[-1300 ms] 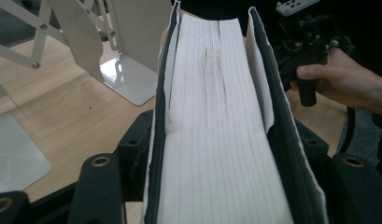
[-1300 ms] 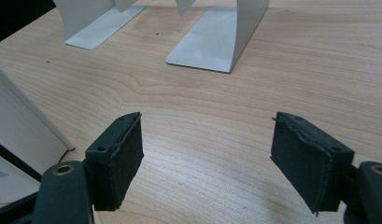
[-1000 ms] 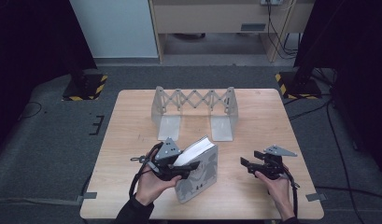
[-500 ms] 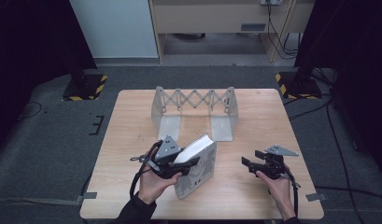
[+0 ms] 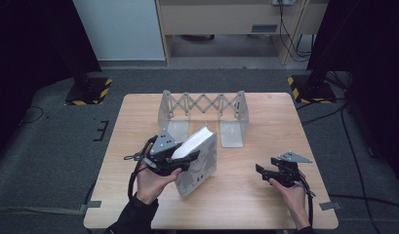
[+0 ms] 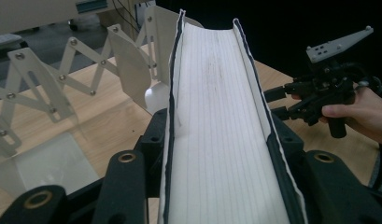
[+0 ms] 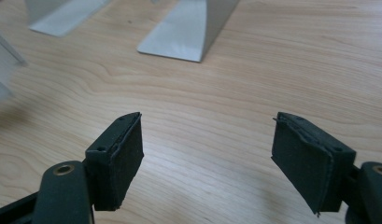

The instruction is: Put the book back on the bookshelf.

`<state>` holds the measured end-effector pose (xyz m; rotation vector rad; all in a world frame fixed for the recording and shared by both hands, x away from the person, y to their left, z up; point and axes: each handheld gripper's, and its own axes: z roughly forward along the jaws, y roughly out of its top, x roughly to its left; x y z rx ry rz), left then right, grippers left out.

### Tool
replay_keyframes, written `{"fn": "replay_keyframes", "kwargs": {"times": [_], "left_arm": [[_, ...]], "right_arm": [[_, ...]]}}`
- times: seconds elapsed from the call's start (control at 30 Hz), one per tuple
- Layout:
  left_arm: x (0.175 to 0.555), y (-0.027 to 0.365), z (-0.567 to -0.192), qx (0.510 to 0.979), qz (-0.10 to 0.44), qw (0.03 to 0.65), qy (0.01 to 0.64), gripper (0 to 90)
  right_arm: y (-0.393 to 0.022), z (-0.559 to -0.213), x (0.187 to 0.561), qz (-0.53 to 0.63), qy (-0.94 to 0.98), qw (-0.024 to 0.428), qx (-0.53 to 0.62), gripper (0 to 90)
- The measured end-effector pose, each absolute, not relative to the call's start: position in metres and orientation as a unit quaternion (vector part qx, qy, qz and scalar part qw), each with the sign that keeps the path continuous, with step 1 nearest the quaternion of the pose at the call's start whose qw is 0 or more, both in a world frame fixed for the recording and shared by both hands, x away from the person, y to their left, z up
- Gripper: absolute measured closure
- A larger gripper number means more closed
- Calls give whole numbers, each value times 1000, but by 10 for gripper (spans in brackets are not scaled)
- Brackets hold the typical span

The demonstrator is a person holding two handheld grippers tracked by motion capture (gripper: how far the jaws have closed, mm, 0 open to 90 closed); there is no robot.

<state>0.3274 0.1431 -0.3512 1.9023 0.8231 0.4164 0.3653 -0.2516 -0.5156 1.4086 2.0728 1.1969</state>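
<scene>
- One book [image 5: 199,161] is the thing being handled: it is held tilted above the near-left part of the counter [image 5: 265,204], page edges uppermost, with its lower corner at or just over the wood.
- Its thickness is pinched between the fingers [image 6: 128,186] of the left gripper [image 5: 175,161], one cover against each, as is seen in the left gripper view.
- An expanding rack [image 5: 204,105] with upright plates and a scissor lattice is set behind the book, toward the far side of the counter; no book is standing in it.
- Carrying is judged to be the step in hand, with the book lifted and not yet brought to the rack.
- A forward move is called for next, with the book turned upright so that it can be lowered between the two end plates.
- Farther out, the right gripper [image 5: 275,171] is held low over the near-right of the counter, its fingers [image 7: 116,156] spread wide with nothing between them.
- That free gripper is judged available for steadying the rack or the book.
</scene>
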Motion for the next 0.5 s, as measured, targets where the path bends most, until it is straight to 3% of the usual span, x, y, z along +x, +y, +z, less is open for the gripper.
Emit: {"fn": "replay_keyframes", "kwargs": {"times": [0.5], "left_arm": [[346, 186, -327, 745, 222, 481, 406, 519]], "right_arm": [[-250, -535, 370, 325, 775, 196, 505, 105]]}}
